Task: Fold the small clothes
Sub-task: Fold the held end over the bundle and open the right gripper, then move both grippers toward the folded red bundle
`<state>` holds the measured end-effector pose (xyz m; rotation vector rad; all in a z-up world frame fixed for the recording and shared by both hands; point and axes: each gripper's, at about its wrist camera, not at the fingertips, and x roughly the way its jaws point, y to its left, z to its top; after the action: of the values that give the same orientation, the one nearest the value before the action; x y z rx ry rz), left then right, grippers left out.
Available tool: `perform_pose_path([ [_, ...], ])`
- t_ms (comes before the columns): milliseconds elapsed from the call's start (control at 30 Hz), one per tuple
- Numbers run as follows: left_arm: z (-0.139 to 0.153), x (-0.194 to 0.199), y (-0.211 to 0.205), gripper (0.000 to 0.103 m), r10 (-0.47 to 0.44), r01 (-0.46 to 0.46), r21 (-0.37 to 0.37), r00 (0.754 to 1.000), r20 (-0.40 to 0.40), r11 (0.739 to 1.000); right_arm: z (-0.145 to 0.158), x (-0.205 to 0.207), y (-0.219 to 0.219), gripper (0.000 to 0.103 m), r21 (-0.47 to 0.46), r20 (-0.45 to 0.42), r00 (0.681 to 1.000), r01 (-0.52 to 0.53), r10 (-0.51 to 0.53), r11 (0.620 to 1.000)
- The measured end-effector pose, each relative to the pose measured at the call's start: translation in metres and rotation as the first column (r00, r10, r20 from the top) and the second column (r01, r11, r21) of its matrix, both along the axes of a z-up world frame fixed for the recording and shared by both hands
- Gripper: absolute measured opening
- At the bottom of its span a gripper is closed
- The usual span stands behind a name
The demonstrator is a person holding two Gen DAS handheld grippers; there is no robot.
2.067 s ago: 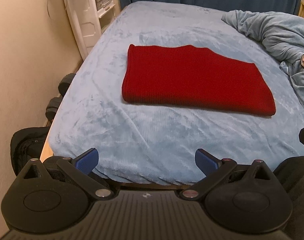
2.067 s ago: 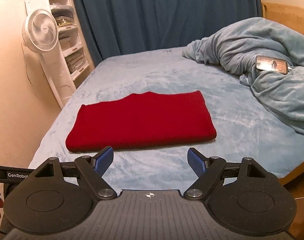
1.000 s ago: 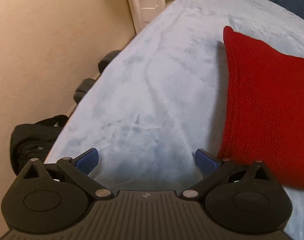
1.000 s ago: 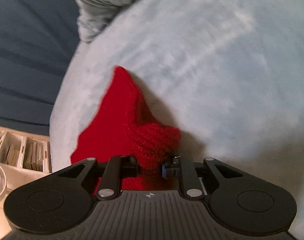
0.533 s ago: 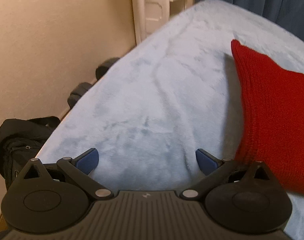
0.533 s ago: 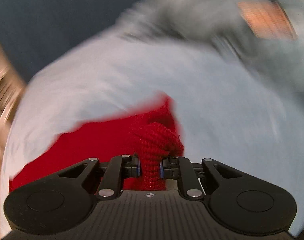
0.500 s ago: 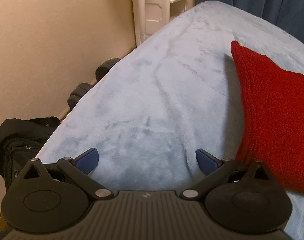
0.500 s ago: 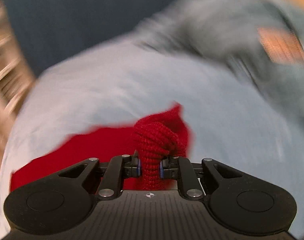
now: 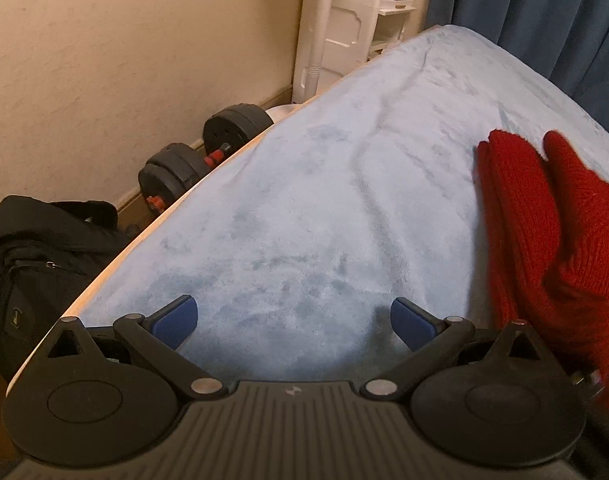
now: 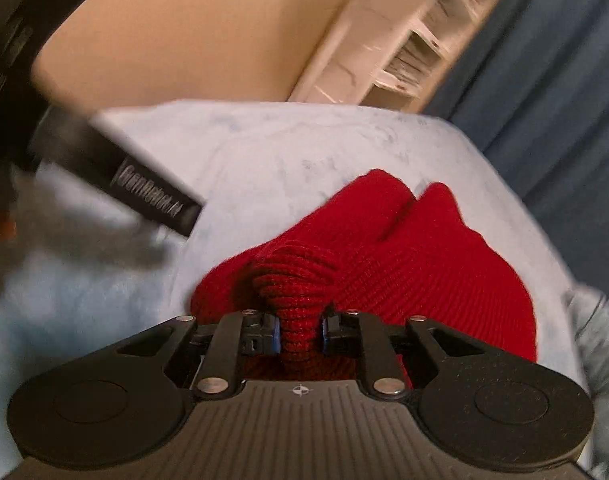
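the right tool (image 10: 300,334) is closed on a bunched fold of the red knit garment (image 10: 416,264), the cloth squeezed into a ribbed knot between its two blue-padded fingers at the lower centre of the right wrist view. from that knot the garment spreads up and to the right across the pale blue bed cover (image 10: 264,152), ending in two rounded peaks near the middle of the frame. the view is blurred. at the left of this frame a black bar with white lettering, part of the left tool, slants down over the bed cover.

in the left wrist view the left tool (image 9: 294,322) is open, its blue fingertips (image 9: 176,314) spread wide apart at the lower part of the frame, with only bare bed cover (image 9: 304,220) between them and nothing held. the garment (image 9: 544,232) lies at the right edge of this frame, just beside the right fingertip, doubled over with two red peaks near the upper right.

at the left of the left wrist view, on the floor beside the bed, are a black bag (image 9: 36,256) and two black dumbbells (image 9: 208,148) against the beige wall. a white shelf unit (image 9: 356,20) and a dark blue curtain (image 9: 536,12) stand at the top.
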<state>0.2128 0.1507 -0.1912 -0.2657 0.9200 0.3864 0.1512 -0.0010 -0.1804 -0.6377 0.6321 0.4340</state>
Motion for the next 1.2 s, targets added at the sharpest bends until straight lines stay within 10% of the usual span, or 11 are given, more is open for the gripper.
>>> perform_pose_path([
  [300, 0.0, -0.001, 0.0, 0.103, 0.0, 0.0, -0.009, 1.0, 0.008, 1.0, 0.032, -0.014, -0.002, 0.018, 0.095, 0.014, 1.0, -0.02, 0.019, 0.995],
  [433, 0.003, -0.003, 0.002, 0.103, -0.005, 0.005, -0.014, 1.0, 0.005, 1.0, 0.009, -0.025, -0.001, 0.04, 0.023, -0.021, 0.998, -0.051, 0.051, 0.998],
  [567, 0.028, -0.005, -0.003, 0.103, -0.055, 0.059, -0.068, 0.997, 0.055, 0.996, 0.052, -0.037, -0.03, 0.05, 0.238, -0.153, 0.985, -0.047, 0.085, 0.97],
  [767, 0.076, -0.001, -0.039, 0.103, -0.192, 0.205, -0.06, 0.967, 0.164, 0.977, 0.099, -0.04, -0.104, 0.05, 0.354, -0.019, 0.969, 0.237, -0.246, 0.905],
  [933, 0.037, 0.012, -0.071, 0.103, -0.199, 0.2, 0.111, 0.98, -0.024, 0.973, 0.044, -0.014, -0.119, 0.051, 0.226, -0.242, 0.915, 0.378, -0.324, 0.898],
  [1033, 0.001, -0.002, -0.062, 0.103, -0.164, 0.202, 0.193, 0.967, -0.195, 0.96, 0.016, -0.043, -0.103, 0.058, 0.123, -0.213, 0.947, 0.269, -0.239, 0.955],
  [1200, 0.04, -0.036, -0.048, 0.103, -0.181, 0.195, 0.148, 0.978, -0.1, 0.97, 0.058, -0.077, -0.107, 0.055, 0.261, -0.202, 0.96, 0.244, -0.195, 0.934],
])
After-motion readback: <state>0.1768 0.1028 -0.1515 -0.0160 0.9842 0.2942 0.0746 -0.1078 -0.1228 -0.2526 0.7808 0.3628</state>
